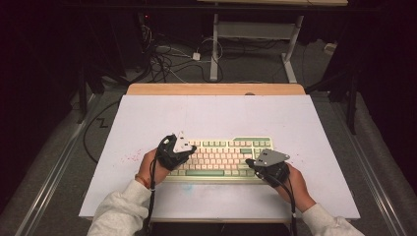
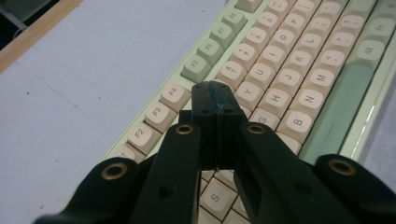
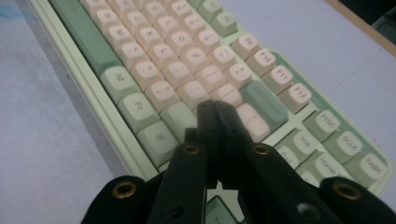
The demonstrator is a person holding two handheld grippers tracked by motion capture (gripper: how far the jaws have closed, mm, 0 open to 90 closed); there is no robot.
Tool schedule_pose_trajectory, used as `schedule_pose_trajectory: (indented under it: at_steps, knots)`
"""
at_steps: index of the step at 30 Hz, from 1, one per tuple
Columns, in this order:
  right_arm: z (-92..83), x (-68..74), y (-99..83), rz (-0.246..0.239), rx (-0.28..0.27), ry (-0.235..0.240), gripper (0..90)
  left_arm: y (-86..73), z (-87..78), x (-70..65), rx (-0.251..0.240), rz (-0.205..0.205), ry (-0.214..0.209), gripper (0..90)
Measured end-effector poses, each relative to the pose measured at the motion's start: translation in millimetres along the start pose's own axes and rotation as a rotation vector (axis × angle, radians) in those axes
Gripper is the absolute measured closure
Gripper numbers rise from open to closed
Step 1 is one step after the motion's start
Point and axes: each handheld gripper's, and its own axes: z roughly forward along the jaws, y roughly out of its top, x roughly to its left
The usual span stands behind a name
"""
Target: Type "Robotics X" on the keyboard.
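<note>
**Both grippers closed over the keyboard near the front edge of the board**

Grey sleeves (image 1: 118, 209) entered from the bottom of the high view, each hand carrying a black two-jaw gripper. At lower centre of that frame lay the pale green keyboard with cream and green keycaps (image 1: 221, 158), flat on the white rectangular tabletop board (image 1: 216, 115). It sat close to the board's bottom edge, leaving only a narrow white strip in front of it.

At the keyboard's left end, the left gripper (image 1: 189, 149) hung over the keys with its jaws pressed together and nothing between them. In the left gripper view, those closed tips (image 2: 215, 93) sat at frame centre, above the cream letter rows, near the G and H keys; whether they touched a key could not be told. Bare white board filled the upper left of that frame.

Over the keyboard's right end, the right gripper (image 1: 252, 162) likewise had its jaws shut and empty. The right gripper view put its tips (image 3: 215, 108) at centre, over keys beside the large green key (image 3: 264, 100), with the navigation cluster at lower right.

Wide open white surface stretched above the keyboard to the light wooden strip (image 1: 216, 89) at the board's top edge, and generous margins lay to the left and right. Faint reddish specks (image 1: 130, 158) marked the board left of the keyboard.
</note>
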Motion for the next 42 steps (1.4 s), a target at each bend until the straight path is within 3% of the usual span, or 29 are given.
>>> schedule_pose_trajectory:
  at_steps: [12, 29, 42]
  knots:
    - [-17.7, -3.1, 2.6, 0.016, -0.062, -0.004, 90.0, -3.0, -15.6, -4.8, -0.055, 0.016, 0.009, 87.8]
    - [-22.9, -8.8, 3.9, 0.032, -0.077, -0.007, 90.0, -23.0, -37.5, -1.9, -0.099, 0.015, 0.052, 87.6]
    - [-23.4, -10.4, 7.4, 0.037, -0.075, -0.01, 90.0, -39.2, -50.1, 1.3, -0.094, -0.002, 0.07, 87.6]
